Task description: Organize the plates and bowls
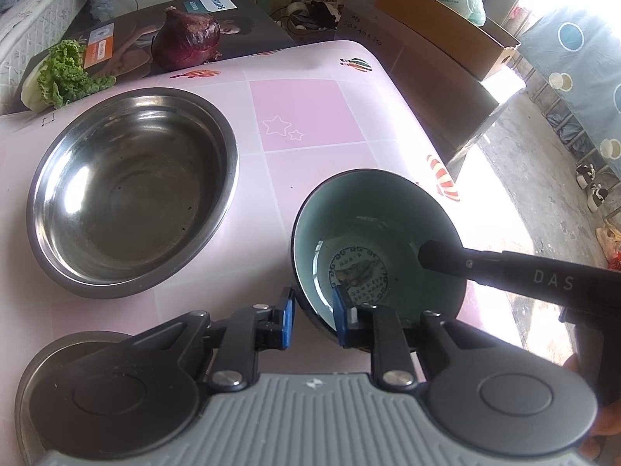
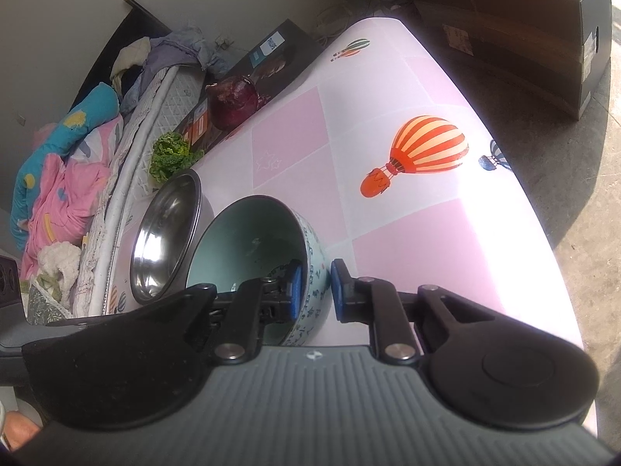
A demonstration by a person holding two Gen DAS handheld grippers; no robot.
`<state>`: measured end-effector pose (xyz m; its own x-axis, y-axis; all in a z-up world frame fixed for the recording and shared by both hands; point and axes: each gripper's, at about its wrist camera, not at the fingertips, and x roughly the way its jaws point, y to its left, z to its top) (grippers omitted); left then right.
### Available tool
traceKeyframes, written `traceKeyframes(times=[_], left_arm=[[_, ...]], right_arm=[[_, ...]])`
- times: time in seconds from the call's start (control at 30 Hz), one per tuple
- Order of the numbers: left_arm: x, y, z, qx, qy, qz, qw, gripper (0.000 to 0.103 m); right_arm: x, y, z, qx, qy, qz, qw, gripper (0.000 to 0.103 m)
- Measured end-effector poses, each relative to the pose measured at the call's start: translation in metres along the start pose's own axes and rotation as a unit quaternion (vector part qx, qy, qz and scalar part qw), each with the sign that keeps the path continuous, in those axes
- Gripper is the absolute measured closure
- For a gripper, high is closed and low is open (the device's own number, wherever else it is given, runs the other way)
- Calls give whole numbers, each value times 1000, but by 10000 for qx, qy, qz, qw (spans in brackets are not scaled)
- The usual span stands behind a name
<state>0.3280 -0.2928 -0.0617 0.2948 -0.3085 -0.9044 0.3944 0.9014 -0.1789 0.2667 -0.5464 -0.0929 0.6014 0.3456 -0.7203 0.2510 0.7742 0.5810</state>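
- The ceramic bowl [image 1: 376,240], glossy pale green inside with a round printed mark at the bottom, sits on the pink checked tablecloth [image 1: 302,116].
- The left gripper [image 1: 313,316] straddles its near rim, one blue pad inside, one outside, clamped on the wall.
- The right gripper [image 2: 315,291] pinches the opposite rim the same way, over the bowl's patterned outside.
- A round, dull steel bowl [image 1: 132,190] stands just beside it.
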Motion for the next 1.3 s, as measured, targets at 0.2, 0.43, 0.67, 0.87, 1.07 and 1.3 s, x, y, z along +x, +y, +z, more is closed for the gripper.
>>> traceKeyframes(times=[0.2, 0.43, 0.67, 0.87, 1.07, 1.3], left_arm=[[10, -4, 2, 77, 67, 121, 9999, 81], [13, -7, 0, 137, 32, 214, 9997, 81], [12, -9, -3, 182, 14, 267, 9995, 81], [8, -9, -2, 193, -62, 317, 9993, 81], [3, -12, -3, 250, -135, 337, 9990, 81], [1, -12, -3, 233, -135, 351, 9990, 81]], right_arm=[[4, 0, 0, 23, 4, -37, 10000, 85], [10, 1, 0, 83, 6, -85, 9999, 85], [9, 5, 2, 55, -47, -90, 9999, 85], [7, 5, 2, 37, -61, -93, 9999, 85], [4, 6, 3, 28, -88, -99, 9999, 85], [2, 7, 5, 3, -105, -104, 9999, 84]])
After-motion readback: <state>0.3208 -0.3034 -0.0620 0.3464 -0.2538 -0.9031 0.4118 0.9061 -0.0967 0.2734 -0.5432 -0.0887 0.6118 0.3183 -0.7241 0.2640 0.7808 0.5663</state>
